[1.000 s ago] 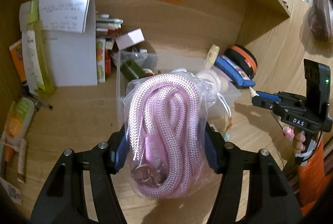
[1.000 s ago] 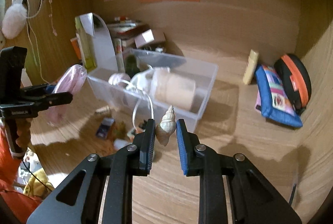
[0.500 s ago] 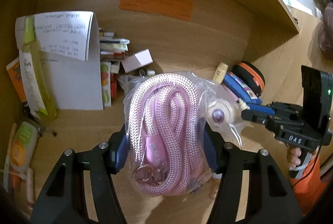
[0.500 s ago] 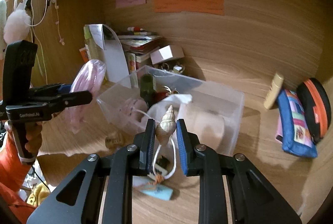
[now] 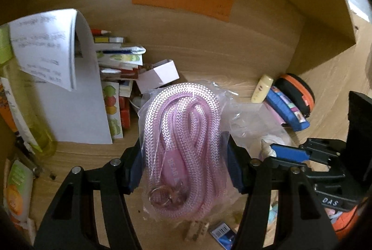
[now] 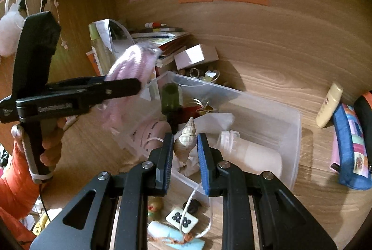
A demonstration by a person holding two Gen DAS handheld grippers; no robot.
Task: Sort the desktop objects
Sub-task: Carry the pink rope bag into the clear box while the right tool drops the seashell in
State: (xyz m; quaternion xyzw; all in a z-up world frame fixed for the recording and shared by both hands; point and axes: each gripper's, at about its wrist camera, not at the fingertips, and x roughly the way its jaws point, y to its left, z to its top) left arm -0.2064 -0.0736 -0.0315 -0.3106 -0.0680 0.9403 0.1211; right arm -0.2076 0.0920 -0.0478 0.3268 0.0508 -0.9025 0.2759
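My left gripper (image 5: 184, 165) is shut on a clear bag with a coiled pink rope (image 5: 182, 143) and its metal clasp. From the right wrist view the bagged pink rope (image 6: 134, 60) hangs over the left end of a clear plastic bin (image 6: 274, 115). My right gripper (image 6: 184, 150) is shut on a beige spiral seashell (image 6: 186, 138), held just above the bin's near wall. In the left wrist view the right gripper (image 5: 269, 150) shows at the right, its shell tip just visible. The bin holds a dark green bottle (image 6: 171, 98), a pale pink bottle (image 6: 253, 152) and white packaging.
A white paper stand (image 5: 69, 96), stacked books and a small white box (image 5: 160, 74) crowd the back left. A blue pouch (image 6: 351, 147), an orange-black case (image 5: 296, 93) and a cream tube (image 6: 330, 105) lie at the right. Small trinkets and a tile (image 6: 182, 219) lie before the bin.
Both grippers moved forward toward the back of the desk, still holding the rope bag and the shell. The bin now lies below both, and the right gripper stands closer to the left one.
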